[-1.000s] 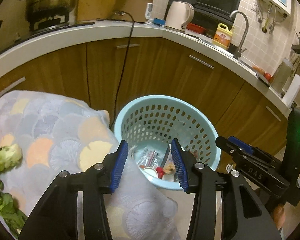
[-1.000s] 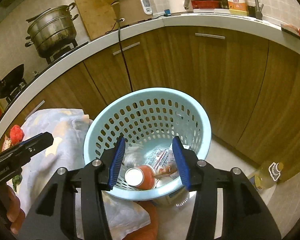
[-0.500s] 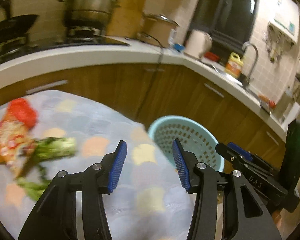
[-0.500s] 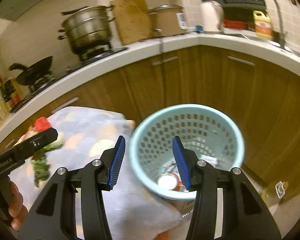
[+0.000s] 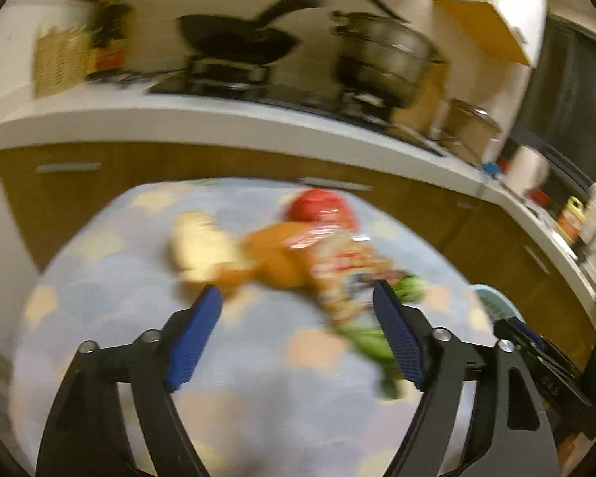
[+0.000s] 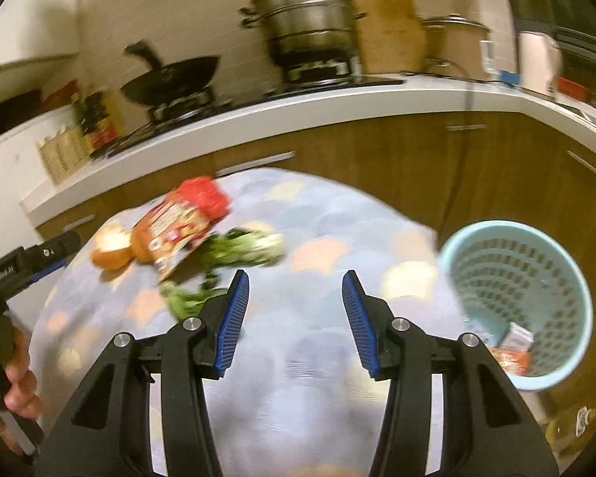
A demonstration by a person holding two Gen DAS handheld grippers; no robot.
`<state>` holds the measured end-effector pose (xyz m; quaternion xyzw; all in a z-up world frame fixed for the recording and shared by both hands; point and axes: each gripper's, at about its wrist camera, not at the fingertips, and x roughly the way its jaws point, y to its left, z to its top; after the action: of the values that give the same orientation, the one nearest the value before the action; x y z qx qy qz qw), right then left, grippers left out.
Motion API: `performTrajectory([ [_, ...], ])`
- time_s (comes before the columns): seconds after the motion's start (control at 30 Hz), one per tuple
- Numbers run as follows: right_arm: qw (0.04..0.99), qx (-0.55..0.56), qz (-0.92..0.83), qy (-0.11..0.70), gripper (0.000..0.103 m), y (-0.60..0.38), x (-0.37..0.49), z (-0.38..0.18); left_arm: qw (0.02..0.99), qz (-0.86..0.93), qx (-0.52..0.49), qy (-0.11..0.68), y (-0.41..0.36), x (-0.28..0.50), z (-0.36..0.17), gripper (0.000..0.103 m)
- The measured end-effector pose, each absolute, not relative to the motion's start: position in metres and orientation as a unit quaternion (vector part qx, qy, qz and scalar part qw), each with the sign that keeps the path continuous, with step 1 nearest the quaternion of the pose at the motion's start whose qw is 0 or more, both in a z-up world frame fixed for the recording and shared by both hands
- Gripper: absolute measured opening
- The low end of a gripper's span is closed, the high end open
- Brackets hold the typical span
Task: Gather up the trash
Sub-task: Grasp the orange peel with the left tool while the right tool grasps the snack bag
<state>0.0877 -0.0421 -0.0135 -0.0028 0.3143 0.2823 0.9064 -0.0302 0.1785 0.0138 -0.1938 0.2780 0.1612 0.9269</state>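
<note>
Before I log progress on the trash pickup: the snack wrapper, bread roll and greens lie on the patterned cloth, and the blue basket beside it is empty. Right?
Not quite. The blue basket is not empty: the right wrist view shows packaging at its bottom. The rest holds: the snack wrapper, bread roll and greens lie on the patterned cloth.

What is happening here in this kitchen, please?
A person holds a gripper in each hand and is clearing trash from a cloth-covered table into a light blue basket beside it. Some packaging already lies in the basket. Both grippers are empty and aimed at the table. The left gripper has just been opening its jaws, with nothing between them; the right gripper is open too. Left on the cloth are a red and orange snack bag, a bread roll and some green vegetable scraps.
</note>
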Motion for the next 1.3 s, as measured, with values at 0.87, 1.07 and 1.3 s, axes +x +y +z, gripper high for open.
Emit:
performTrajectory([
  [0.87, 0.863, -0.043, 0.358, 0.355, 0.059, 0.022, 0.098, -0.01, 0.912, 0.129, -0.176, 0.347, 0.256, 0.036, -0.037, 0.032],
  [1.07, 0.865, -0.066, 0.367, 0.337, 0.066, 0.059, 0.123, 0.006, 0.922, 0.112, -0.196, 0.313, 0.261, 0.025, -0.034, 0.023],
  [1.3, 0.844, -0.069, 0.387, 0.365, 0.084, 0.096, 0.153, -0.011, 0.933, 0.104, -0.23, 0.257, 0.268, 0.009, -0.027, 0.023],
])
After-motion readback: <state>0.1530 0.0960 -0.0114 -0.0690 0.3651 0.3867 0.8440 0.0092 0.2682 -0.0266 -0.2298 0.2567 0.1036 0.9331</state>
